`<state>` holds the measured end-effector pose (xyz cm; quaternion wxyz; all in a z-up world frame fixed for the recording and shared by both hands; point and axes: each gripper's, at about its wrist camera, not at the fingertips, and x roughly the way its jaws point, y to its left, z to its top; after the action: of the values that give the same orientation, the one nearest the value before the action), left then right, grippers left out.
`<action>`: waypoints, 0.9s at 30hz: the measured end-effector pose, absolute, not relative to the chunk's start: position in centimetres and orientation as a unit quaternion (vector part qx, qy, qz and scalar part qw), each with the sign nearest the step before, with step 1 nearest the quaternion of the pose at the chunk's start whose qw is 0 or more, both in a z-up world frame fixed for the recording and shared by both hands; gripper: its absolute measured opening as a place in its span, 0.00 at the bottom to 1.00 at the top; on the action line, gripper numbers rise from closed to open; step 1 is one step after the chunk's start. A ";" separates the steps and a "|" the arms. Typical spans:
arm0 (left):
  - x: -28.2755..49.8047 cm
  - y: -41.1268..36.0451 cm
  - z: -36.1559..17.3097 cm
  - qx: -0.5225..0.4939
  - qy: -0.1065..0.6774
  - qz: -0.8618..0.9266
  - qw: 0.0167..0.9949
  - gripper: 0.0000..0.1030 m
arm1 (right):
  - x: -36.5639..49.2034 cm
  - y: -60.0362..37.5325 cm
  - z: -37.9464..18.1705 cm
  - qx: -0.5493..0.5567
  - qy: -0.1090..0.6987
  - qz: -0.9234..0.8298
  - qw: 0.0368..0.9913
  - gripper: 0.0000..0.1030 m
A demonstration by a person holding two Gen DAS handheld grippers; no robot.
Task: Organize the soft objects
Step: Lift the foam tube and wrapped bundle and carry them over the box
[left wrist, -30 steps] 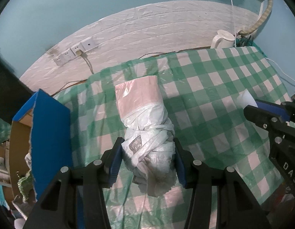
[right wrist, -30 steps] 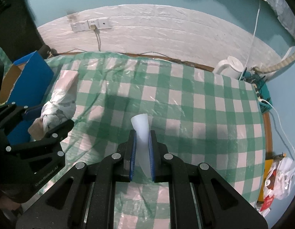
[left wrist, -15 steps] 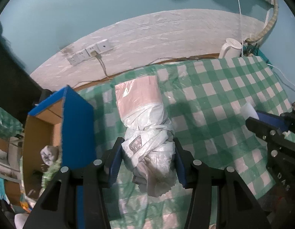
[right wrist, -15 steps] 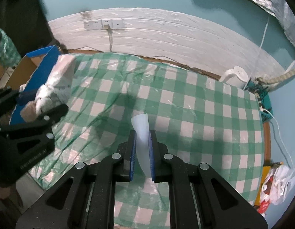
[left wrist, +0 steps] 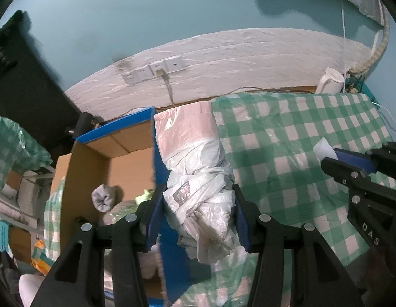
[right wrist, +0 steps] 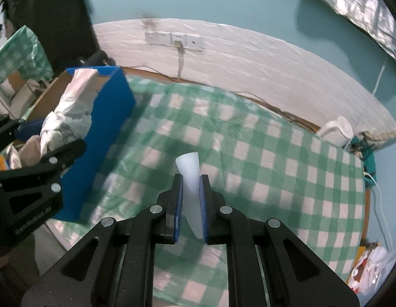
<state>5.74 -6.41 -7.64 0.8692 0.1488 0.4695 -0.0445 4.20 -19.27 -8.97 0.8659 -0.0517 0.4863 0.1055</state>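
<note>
Swung leftward, left tongs (left wrist: pixel 196 212) are clamping the plastic-wrapped bundle (left wrist: pixel 198 179) over the blue box (left wrist: pixel 136 128) at the checked bench's (right wrist: pixel 274 158) left edge, while right tongs (right wrist: pixel 190 204) are pinching a white cone (right wrist: pixel 190 176).

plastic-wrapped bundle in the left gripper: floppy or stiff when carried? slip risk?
The plastic-wrapped bundle likely holds its shape: its far pink end sticks out past the left gripper without drooping. It looks squashy, since the wrap bulges and creases between the pads. The film is probably slick, yet the knotted wrinkles should give some grip. Weight cannot be judged.
</note>
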 end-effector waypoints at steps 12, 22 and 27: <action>6.2 0.9 -6.7 0.126 0.468 -0.007 0.875 0.49 | 5.9 -11.2 -6.9 -0.058 0.470 0.168 0.865 0.10; 6.5 6.5 -6.9 0.105 0.472 0.024 0.875 0.49 | 6.9 -4.9 -6.6 -0.085 0.465 0.204 0.857 0.10; 6.8 8.8 -7.5 0.094 0.477 0.037 0.873 0.49 | 7.1 -2.3 -6.9 -0.096 0.467 0.220 0.851 0.10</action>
<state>6.80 8.82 -7.46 0.8732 0.0936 0.4769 0.0369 7.08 -2.34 -6.94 0.8510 -0.0961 0.4673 0.2198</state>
